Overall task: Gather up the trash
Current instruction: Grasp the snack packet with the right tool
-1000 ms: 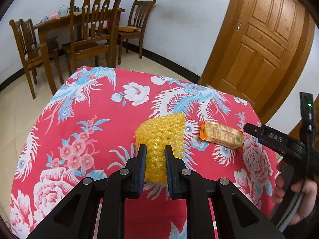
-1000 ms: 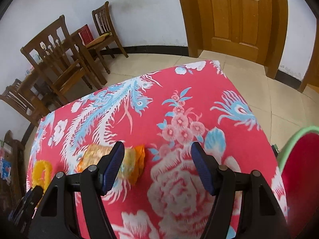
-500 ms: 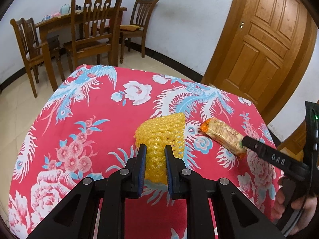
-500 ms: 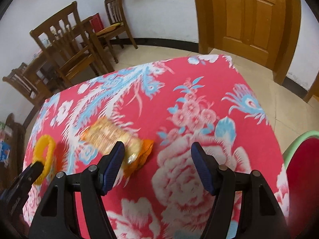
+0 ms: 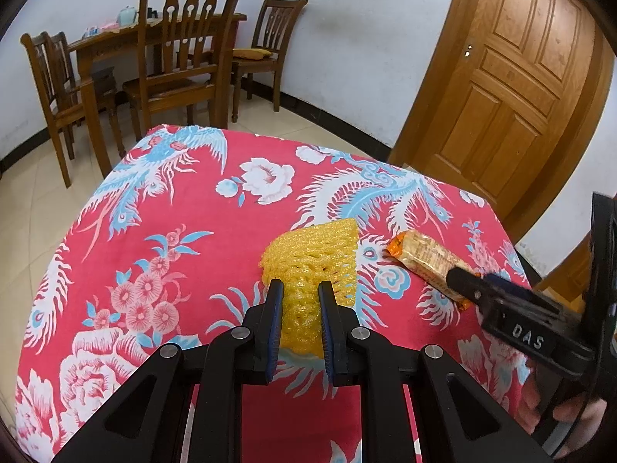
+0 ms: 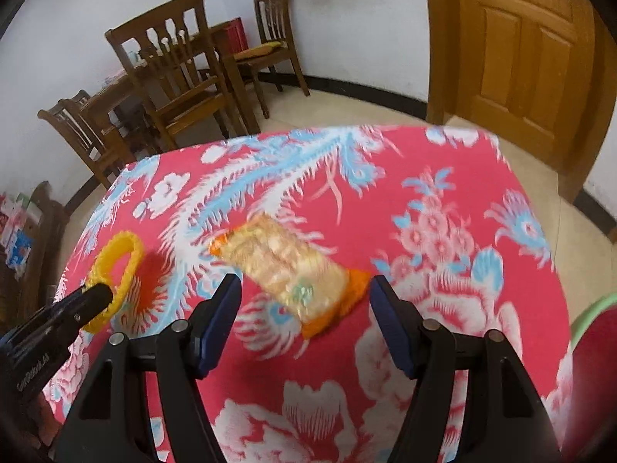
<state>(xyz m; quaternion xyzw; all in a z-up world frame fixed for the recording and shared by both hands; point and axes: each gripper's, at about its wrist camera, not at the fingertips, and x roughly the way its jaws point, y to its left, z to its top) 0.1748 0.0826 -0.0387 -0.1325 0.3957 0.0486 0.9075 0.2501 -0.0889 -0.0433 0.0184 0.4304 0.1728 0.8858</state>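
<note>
My left gripper (image 5: 300,289) is shut on a yellow foam fruit net (image 5: 312,256), which it holds just over the red flowered tablecloth (image 5: 173,239). The net also shows in the right wrist view (image 6: 115,270), pinched by the left gripper's fingers (image 6: 90,295). An orange and clear snack wrapper (image 6: 289,270) lies flat on the cloth. My right gripper (image 6: 304,289) is open, its jaws on either side of the wrapper's near end, not touching it. In the left wrist view the wrapper (image 5: 424,258) lies right of the net, with the right gripper's finger (image 5: 466,279) over its near end.
A red bin with a green rim (image 6: 594,343) stands at the table's right edge. Wooden chairs (image 5: 181,58) and a dining table (image 5: 115,44) stand beyond the far edge. A wooden door (image 5: 513,88) is at the back right.
My right gripper has moved forward and left, so the wrapper now lies between its open jaws. My left gripper holds the net still.
</note>
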